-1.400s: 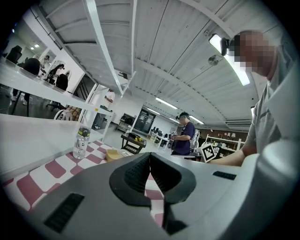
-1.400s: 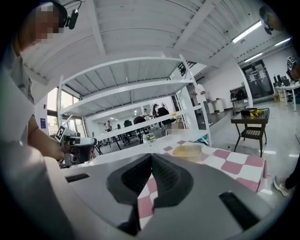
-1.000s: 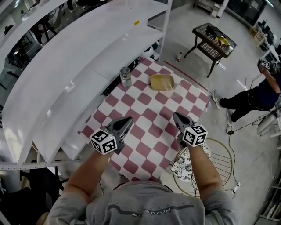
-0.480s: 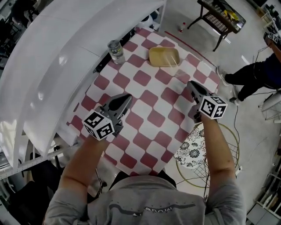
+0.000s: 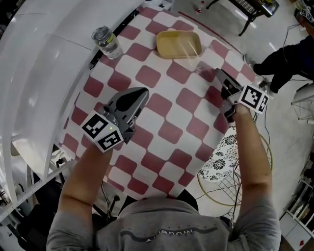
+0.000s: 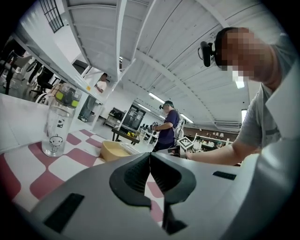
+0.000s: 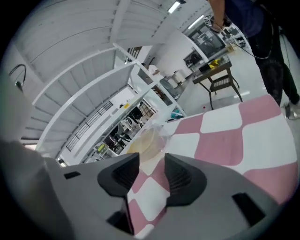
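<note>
We find the side table (image 5: 255, 6) cut off by the top edge — the clear cup (image 5: 202, 67) is faint, its rim hard to trace.

Person: grey short-sleeved T-shirt (image 5: 167, 223), faint lettering under the collar, forearms bare. Black head-mounted camera (image 6: 205, 47) beside the ear. Left gripper (image 5: 141, 92) and right gripper (image 5: 219, 73): grey moulded shells, black ribbed pads (image 6: 136, 174). Each carries a white cube with black square markers (image 5: 102, 132).
</note>
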